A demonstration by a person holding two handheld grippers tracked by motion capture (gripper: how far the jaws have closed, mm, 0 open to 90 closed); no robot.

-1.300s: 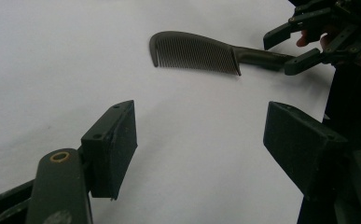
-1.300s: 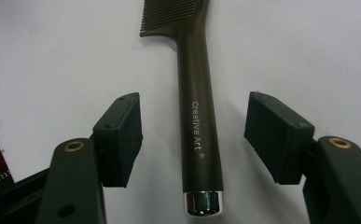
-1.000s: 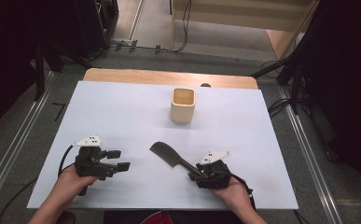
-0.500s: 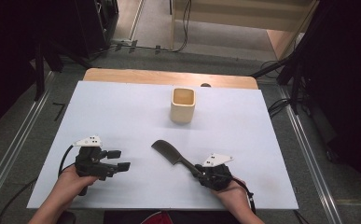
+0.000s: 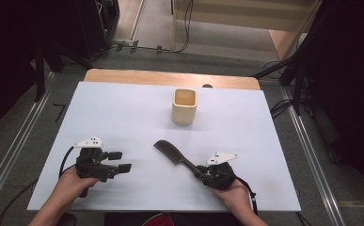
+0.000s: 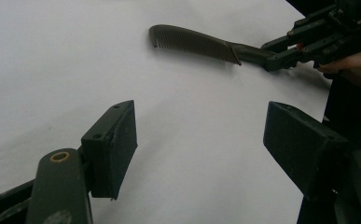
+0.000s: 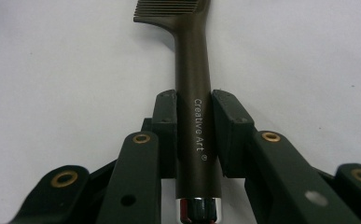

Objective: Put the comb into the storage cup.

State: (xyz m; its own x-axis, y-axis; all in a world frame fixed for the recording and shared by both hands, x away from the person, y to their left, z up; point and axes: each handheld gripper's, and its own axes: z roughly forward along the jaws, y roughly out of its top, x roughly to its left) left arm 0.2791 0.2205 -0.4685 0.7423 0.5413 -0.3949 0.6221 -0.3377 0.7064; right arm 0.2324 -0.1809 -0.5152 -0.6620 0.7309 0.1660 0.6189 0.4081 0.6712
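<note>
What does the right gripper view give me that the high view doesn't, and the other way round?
Right gripper view alone: white "Creative Art" lettering on the comb handle, its chrome end cap, and both pads pressing the handle. High view alone: the cup beyond the comb, and the left tongs open over the bare sheet. Both: the right tongs gripping the comb.

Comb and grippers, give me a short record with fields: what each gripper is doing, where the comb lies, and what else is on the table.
right gripper: jaws just closed, pads on both sides of the comb handle
left gripper: open, nothing between the jaws
comb: lying flat on the white table, teeth end pointing away from the right gripper
cup: beige, upright, beyond the comb, untouched
</note>
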